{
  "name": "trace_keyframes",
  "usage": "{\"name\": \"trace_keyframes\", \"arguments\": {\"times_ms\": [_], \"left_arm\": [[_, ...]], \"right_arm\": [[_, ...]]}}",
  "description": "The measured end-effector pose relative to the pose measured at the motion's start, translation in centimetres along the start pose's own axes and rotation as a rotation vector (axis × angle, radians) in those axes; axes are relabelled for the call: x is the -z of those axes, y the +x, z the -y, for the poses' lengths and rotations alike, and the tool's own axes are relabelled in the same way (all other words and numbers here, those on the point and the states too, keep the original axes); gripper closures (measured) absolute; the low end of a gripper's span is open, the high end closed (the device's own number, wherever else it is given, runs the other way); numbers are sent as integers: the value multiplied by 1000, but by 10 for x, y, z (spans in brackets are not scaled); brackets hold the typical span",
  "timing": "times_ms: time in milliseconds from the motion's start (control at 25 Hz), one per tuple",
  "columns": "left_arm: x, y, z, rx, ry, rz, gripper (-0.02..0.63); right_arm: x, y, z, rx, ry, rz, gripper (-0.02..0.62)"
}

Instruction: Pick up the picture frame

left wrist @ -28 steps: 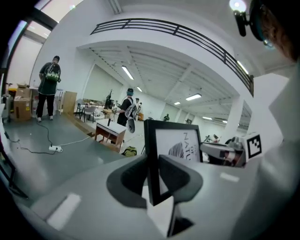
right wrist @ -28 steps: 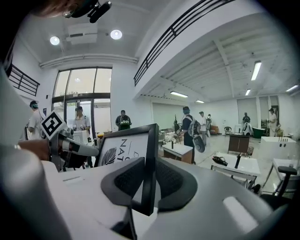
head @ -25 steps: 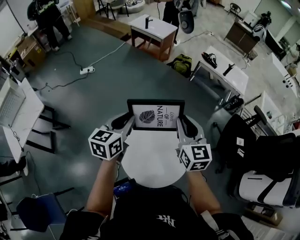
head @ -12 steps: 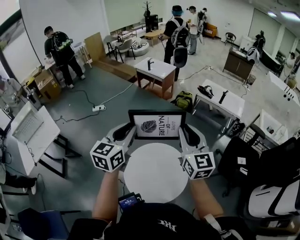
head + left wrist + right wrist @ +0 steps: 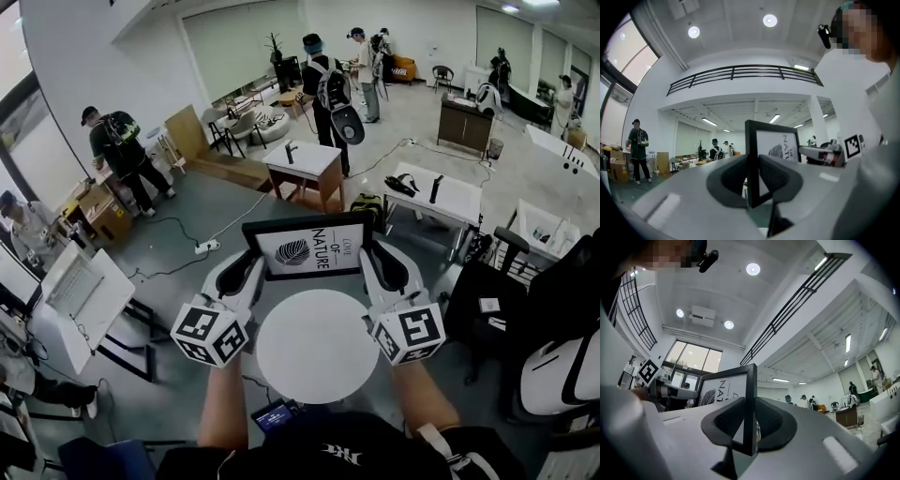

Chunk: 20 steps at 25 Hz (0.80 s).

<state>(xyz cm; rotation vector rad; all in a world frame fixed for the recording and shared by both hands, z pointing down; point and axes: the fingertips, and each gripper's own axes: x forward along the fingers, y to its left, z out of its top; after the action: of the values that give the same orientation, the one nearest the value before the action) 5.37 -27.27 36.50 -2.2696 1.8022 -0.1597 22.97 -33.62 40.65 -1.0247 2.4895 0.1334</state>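
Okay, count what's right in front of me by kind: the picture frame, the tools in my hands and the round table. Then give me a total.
1 picture frame
2 tools: left tool and right tool, each shut on a side edge of the frame
1 round white table
Total: 4

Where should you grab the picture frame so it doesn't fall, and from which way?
By its thin black side bars, one gripper coming in from each side. The picture frame is flat, wide and upright, so only its narrow edges fit between jaws, and two holds should stop it tipping. The left gripper and right gripper grip it exactly so.
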Motion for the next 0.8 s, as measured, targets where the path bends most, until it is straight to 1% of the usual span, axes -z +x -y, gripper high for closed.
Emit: {"name": "trace_keyframes", "arguments": {"times_ms": [120,320,480,640,800], "left_arm": [[-5,-15,26,6,13,13,532],[-32,-28,42,24,28,23,532],[-40,-44,60,47,48,41,532],[-54,-54,64,68,53,69,532],[-63,-73,65,86,33,93,532]], "right_arm": [[-10,-29,0,7,7,25,526],[-38,-44,-2,16,19,52,526],[-47,-68,-7,33,19,74,526],[-62,-79,-17,52,12,84,526],[-81,-91,-34,60,-20,90,526]]}}
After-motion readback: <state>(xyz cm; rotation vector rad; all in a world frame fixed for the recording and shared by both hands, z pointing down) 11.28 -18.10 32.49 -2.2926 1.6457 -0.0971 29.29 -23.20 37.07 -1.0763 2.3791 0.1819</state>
